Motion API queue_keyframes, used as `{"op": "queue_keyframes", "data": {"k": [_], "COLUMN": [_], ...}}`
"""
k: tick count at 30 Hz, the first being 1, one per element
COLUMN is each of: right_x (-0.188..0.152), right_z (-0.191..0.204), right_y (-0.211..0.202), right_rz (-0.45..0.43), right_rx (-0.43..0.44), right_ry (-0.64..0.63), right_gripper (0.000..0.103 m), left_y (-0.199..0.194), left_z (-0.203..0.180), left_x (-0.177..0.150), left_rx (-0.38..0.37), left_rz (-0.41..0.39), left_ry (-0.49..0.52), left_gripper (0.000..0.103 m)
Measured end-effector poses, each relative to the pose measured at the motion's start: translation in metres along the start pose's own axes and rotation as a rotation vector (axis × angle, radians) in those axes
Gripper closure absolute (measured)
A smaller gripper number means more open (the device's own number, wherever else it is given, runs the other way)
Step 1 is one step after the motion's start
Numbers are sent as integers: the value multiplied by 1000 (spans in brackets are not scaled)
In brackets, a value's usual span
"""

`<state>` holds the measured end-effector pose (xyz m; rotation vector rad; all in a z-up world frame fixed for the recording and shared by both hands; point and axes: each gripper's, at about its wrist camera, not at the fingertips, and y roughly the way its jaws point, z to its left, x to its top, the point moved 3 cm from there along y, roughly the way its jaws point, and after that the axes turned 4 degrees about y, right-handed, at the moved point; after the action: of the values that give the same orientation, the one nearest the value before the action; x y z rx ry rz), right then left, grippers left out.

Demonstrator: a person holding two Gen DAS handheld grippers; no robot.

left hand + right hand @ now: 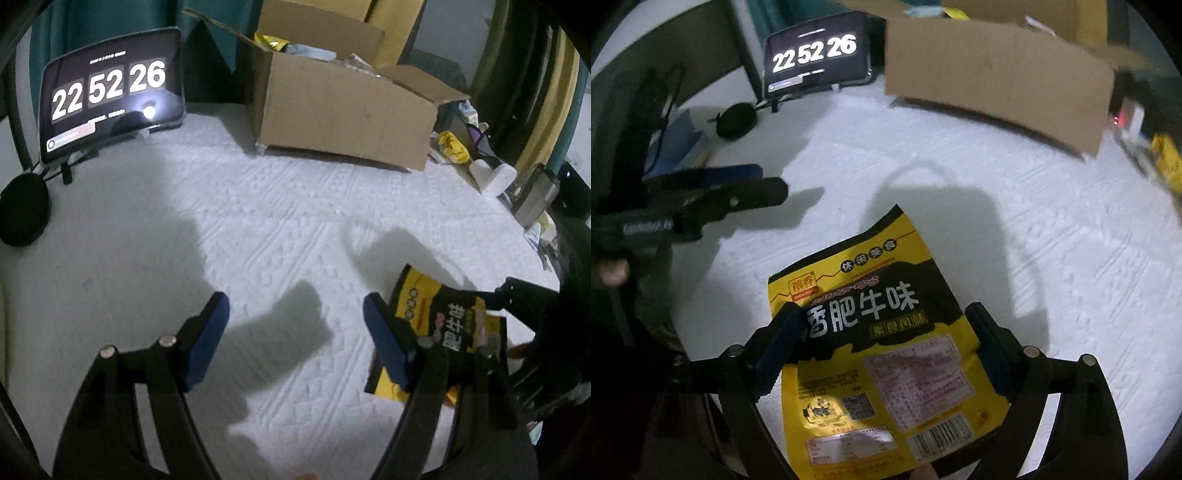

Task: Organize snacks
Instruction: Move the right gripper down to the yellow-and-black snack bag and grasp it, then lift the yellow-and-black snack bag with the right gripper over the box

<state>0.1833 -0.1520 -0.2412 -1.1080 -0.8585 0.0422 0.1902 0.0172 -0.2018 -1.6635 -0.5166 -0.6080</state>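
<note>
A yellow and black snack bag (pixel 871 332) lies flat on the white textured cloth (pixel 960 177), printed back side up. My right gripper (pixel 882 312) stands open over it, a blue pad at each side edge of the bag, and the bag shows no squeeze. In the left wrist view the same bag (pixel 443 317) lies just right of my left gripper (pixel 295 301), which is open with only bare cloth between its fingers. The left gripper (pixel 757 184) also shows at the left of the right wrist view, above the cloth.
An open cardboard box (pixel 343 110) with packets inside stands at the back. A tablet clock (pixel 110 92) leans at the back left, with a black round pad (pixel 22 210) beside it. A yellow packet (pixel 452 147), a white roll (pixel 495 177) and other clutter crowd the right edge.
</note>
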Motion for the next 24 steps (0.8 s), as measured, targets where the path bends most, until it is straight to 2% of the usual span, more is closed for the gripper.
{"op": "queue_keyframes", "data": {"k": [2,4,5,9,16,24], "right_x": [-1,-2,-2,-1,19,77], "right_z": [5,8,12,21,13,-13], "right_y": [0,-1,-1,-3,-10,-29], "right_rz": [-14,-23,-24,-27,-68,-162], "right_rx": [-4,15,28,34,40,-10], "right_ry": [2,-2,-15,-63,-55,-46], "right_gripper": [14,23,35,43,45,45], "left_y": [3,5,6,7,4,7], "left_z": [2,4,4,4,8,19], "left_x": [0,2,3,10,33,67], "left_rx": [2,3,4,7,12,21], "left_rz": [5,8,10,7,-25,-61], "left_ry": [-6,-9,-10,-7,-13,-19], "left_gripper": [27,27,27,27,27,27]}}
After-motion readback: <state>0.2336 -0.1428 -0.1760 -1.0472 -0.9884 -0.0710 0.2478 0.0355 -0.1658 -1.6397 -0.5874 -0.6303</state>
